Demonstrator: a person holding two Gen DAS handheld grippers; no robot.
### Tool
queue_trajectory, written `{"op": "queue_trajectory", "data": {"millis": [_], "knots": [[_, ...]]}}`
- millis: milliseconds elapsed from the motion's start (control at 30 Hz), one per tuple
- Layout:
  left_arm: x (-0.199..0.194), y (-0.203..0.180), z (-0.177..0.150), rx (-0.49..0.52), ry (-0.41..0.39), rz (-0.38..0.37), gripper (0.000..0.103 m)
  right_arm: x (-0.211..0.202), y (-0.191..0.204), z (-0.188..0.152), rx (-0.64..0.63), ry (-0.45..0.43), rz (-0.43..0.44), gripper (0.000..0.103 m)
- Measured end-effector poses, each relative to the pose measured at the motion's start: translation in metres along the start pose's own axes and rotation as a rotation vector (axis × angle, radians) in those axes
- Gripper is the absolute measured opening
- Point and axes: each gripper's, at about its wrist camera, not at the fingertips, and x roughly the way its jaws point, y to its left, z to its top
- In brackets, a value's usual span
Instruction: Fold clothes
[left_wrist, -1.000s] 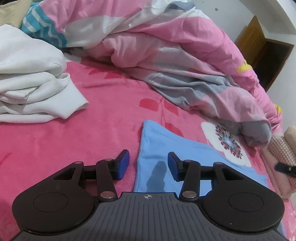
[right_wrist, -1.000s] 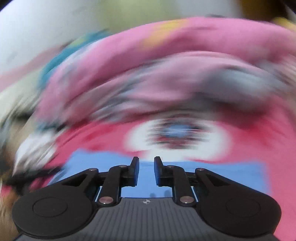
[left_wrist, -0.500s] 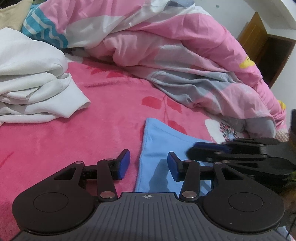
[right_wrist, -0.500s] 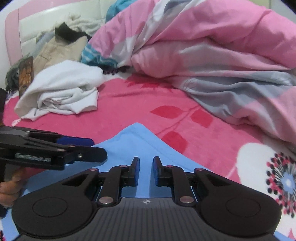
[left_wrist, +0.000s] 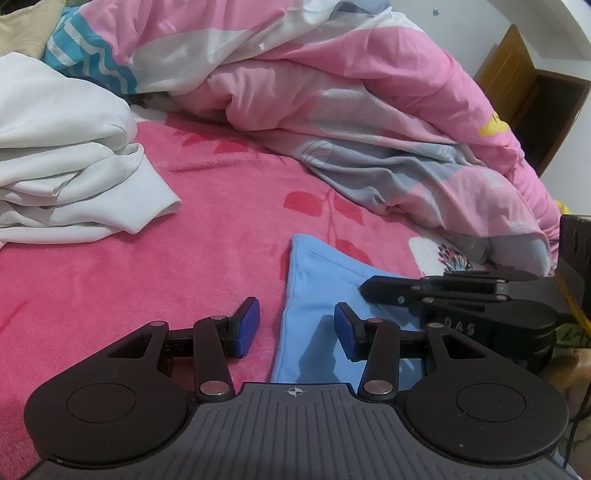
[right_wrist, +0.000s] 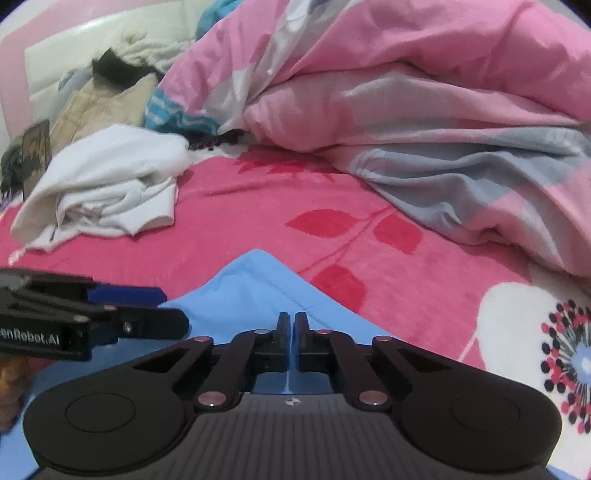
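Blue cloth (right_wrist: 255, 291) lies on the pink bed (left_wrist: 147, 295); right hand-held gripper (right_wrist: 291, 325) has just closed, pinching it; left hand-held gripper (left_wrist: 295, 328) is spread over its edge.

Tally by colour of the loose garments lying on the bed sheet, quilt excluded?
Blue: 1, the blue garment
White: 1, the white garment
Beige: 1, the beige garment by the headboard
Total: 3

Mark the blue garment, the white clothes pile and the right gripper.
blue garment (right_wrist: 255, 284): right wrist view, far corner.
white clothes pile (left_wrist: 62, 173): left wrist view, middle folds.
right gripper (right_wrist: 291, 325): right wrist view, between fingertips.
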Motion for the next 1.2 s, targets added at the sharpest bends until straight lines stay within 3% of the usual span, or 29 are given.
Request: {"op": "queue_trajectory", "data": {"millis": [733,1033,1200], "knots": [[0.001,0.000,0.001,0.004,0.002,0.001,0.045,-0.048,-0.036,0.002,0.222,-0.134,-0.025,0.000],[0.001,0.000,0.001,0.004,0.003,0.002,0.045,-0.122,-0.047,-0.026,0.371,-0.240,-0.069,0.000],[0.002,-0.002,0.000,0.010,0.000,0.010,0.045,-0.148,-0.046,-0.031,0.385,-0.206,-0.099,0.002]]}}
